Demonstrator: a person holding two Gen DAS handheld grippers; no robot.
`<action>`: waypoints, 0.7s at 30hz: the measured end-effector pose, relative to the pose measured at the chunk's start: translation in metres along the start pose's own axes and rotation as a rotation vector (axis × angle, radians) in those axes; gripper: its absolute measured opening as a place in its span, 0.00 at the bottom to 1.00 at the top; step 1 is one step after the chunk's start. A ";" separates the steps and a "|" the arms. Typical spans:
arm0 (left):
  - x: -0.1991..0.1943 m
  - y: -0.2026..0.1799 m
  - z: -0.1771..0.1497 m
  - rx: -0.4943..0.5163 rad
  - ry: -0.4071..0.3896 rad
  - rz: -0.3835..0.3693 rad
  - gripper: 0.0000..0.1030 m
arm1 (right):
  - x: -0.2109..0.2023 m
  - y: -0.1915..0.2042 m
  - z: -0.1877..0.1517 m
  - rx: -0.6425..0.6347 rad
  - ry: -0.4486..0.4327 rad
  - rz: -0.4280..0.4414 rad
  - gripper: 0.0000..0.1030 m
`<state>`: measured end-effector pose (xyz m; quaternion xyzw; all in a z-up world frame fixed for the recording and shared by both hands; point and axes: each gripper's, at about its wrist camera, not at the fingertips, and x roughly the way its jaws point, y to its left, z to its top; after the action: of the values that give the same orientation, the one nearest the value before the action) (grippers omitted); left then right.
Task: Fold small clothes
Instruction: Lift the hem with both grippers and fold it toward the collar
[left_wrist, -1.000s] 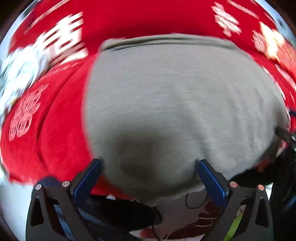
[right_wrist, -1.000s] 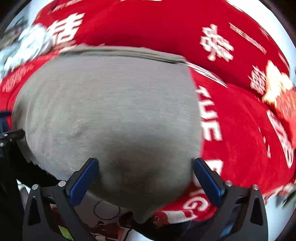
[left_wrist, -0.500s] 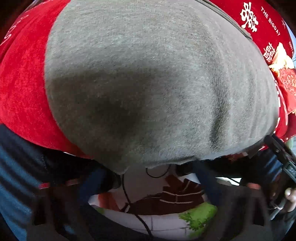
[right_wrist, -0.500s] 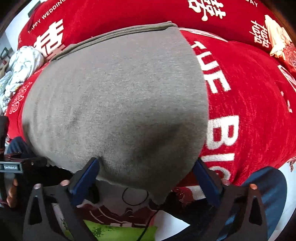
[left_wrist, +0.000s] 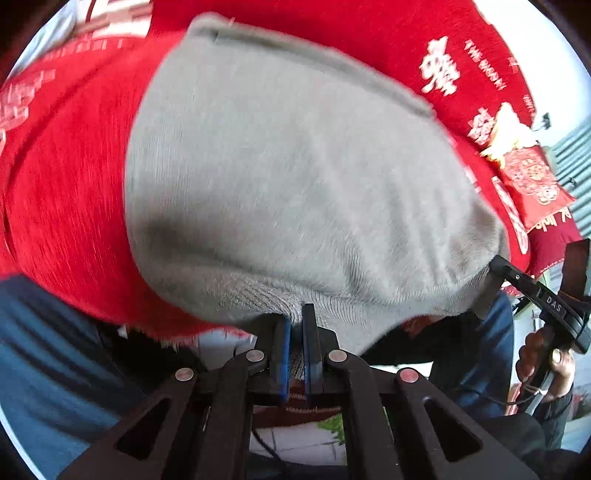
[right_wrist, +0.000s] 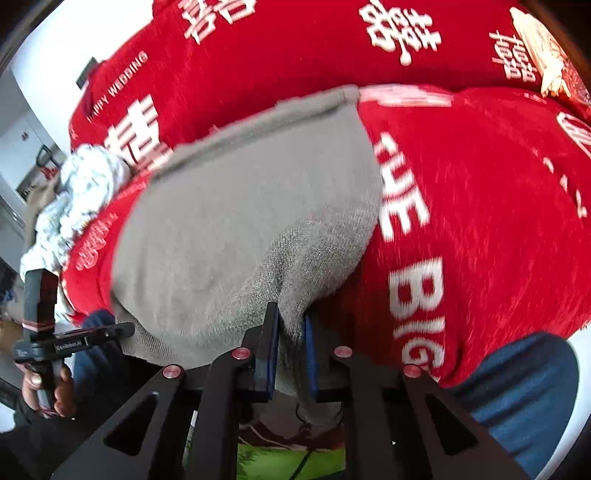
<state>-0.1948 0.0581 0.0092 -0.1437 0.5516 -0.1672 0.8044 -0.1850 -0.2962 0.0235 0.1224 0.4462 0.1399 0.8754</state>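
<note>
1. The grey garment (left_wrist: 295, 177) is lying spread on a red cloth (right_wrist: 480, 221) printed with white lettering, its near edge hanging just over the cloth's near border toward the person.
2. The left gripper (left_wrist: 293, 332) is pinching the garment's near edge at its left corner; its jaws have just been closing and are now narrow, with a thin fold of grey knit between the blue pads.
3. The right gripper (right_wrist: 291, 339) is pinching the near edge at the right corner in the same way; its jaws have also just been closing, and a thicker bunch of fabric is sitting between them.
4. Holding both near corners at once is probably meant to keep the edge straight, so the near half can be carried over the far half in one even fold.
5. A crumpled white patterned cloth (right_wrist: 74, 199) is waiting at the far left, apart from the garment.
6. The fold itself is not yet made.
</note>
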 end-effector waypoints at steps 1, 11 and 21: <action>-0.005 -0.003 0.002 0.010 -0.019 -0.003 0.06 | -0.004 0.001 0.003 -0.012 -0.005 0.000 0.14; -0.031 -0.005 0.055 -0.017 -0.142 -0.060 0.06 | -0.013 0.010 0.047 -0.010 -0.100 0.052 0.13; -0.021 0.041 0.120 -0.170 -0.211 -0.053 0.06 | 0.059 0.002 0.109 0.091 -0.102 -0.001 0.13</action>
<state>-0.0849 0.1095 0.0518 -0.2428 0.4723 -0.1250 0.8380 -0.0635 -0.2829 0.0422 0.1686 0.4070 0.1125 0.8906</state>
